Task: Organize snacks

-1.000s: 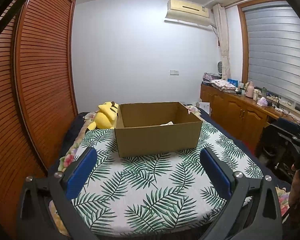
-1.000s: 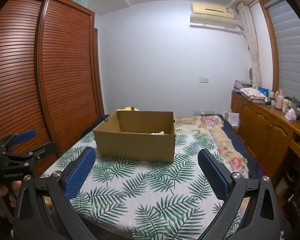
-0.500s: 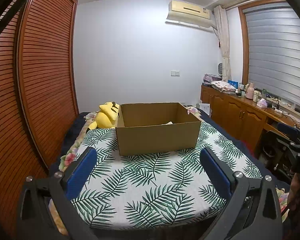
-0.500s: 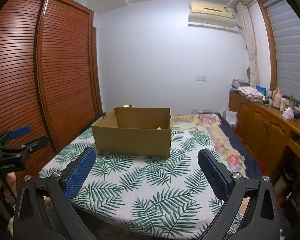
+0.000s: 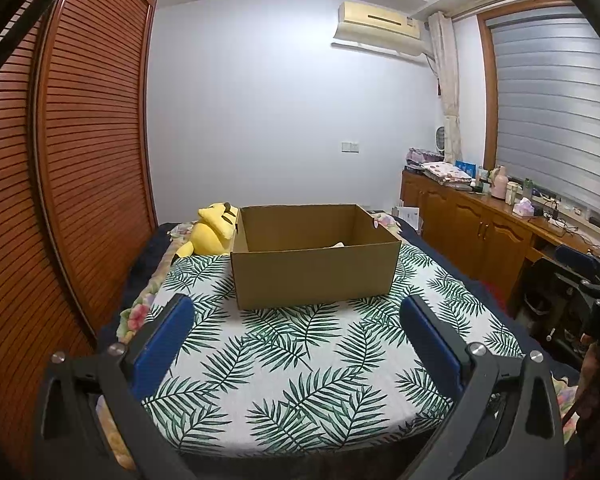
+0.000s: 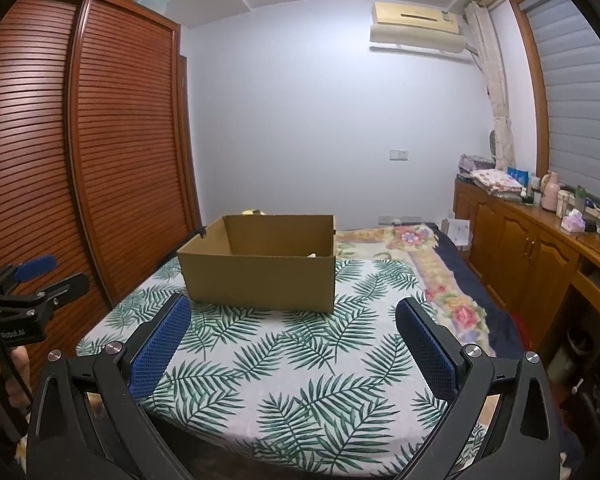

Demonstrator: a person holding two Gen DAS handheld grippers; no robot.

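Leaf-print bed (image 5: 300,364) carries an open cardboard box (image 5: 314,276) mid-cover — a yellow plush toy (image 5: 212,232) lies just beside it.

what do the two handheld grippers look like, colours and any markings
Both are matte black frames with two long fingers faced in blue textured pads and silver pivot bolts at the joints. The left gripper and right gripper look the same build. Seen from the right wrist view, the left one's body carries small white lettering, too small to read.
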